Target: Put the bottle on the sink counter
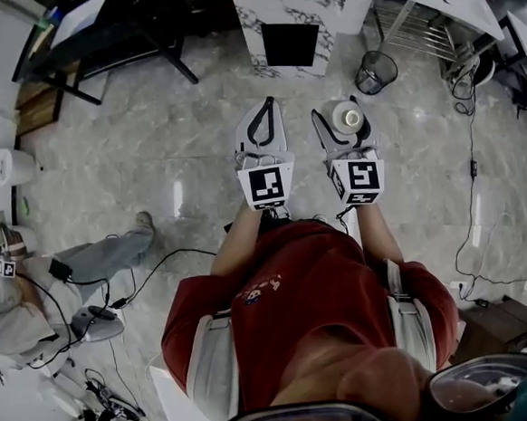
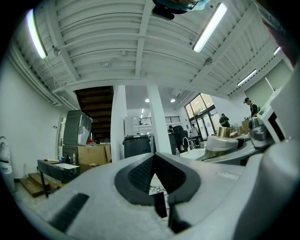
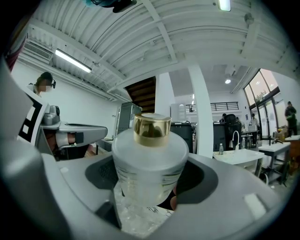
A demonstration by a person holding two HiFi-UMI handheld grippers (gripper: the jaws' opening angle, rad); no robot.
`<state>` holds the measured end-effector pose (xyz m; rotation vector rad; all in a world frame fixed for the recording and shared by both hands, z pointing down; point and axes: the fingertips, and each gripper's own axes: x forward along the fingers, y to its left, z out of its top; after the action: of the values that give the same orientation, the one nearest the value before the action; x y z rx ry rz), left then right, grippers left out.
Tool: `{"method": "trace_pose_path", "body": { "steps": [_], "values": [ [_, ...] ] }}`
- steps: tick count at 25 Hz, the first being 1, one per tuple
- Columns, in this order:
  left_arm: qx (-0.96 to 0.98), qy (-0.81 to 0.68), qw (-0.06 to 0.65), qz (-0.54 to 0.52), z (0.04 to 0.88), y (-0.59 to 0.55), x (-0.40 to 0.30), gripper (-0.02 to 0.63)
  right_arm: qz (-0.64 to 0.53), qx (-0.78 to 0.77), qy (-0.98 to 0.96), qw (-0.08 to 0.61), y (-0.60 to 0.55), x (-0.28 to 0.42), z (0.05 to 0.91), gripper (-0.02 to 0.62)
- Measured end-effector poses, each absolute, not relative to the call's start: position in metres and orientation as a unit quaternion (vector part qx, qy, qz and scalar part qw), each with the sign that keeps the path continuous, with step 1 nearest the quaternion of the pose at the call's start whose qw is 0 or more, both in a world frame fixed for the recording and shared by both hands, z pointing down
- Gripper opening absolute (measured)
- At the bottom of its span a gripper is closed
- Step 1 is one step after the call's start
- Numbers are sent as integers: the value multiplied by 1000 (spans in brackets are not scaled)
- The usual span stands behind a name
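My right gripper [image 1: 344, 108] is clamped on the frosted bottle [image 3: 150, 159], held upright above the floor [image 1: 166, 131]. My left gripper [image 2: 154, 157] is closed and empty. Pickup is done. Remaining: reach the marble-faced worktop [image 1: 255, 51] ahead, probably the sink counter, and set the bottle down.

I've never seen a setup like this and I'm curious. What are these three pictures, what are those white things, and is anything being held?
A person in a red top holds a two-jaw tool in each hand. The head view looks down from their head camera at a pale floor. The other two views come from cameras riding on each tool. The left hand-held gripper has its jaws together, empty. The right hand-held gripper clamps a frosted bottle with a gold cap.
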<state>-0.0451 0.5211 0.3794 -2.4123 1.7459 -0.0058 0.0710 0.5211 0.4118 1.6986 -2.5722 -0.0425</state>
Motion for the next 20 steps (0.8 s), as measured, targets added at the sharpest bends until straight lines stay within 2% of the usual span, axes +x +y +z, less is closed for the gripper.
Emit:
{"method": "trace_pose_path", "body": {
  "steps": [11,20],
  "values": [
    [-816,572,77,-3,387,521,-98,3,-19,558,-829,29,525,11,414,345],
    [-818,571,73,1,398,507,-109,3,-25,560,-827,37,511,0,420,345]
  ]
}}
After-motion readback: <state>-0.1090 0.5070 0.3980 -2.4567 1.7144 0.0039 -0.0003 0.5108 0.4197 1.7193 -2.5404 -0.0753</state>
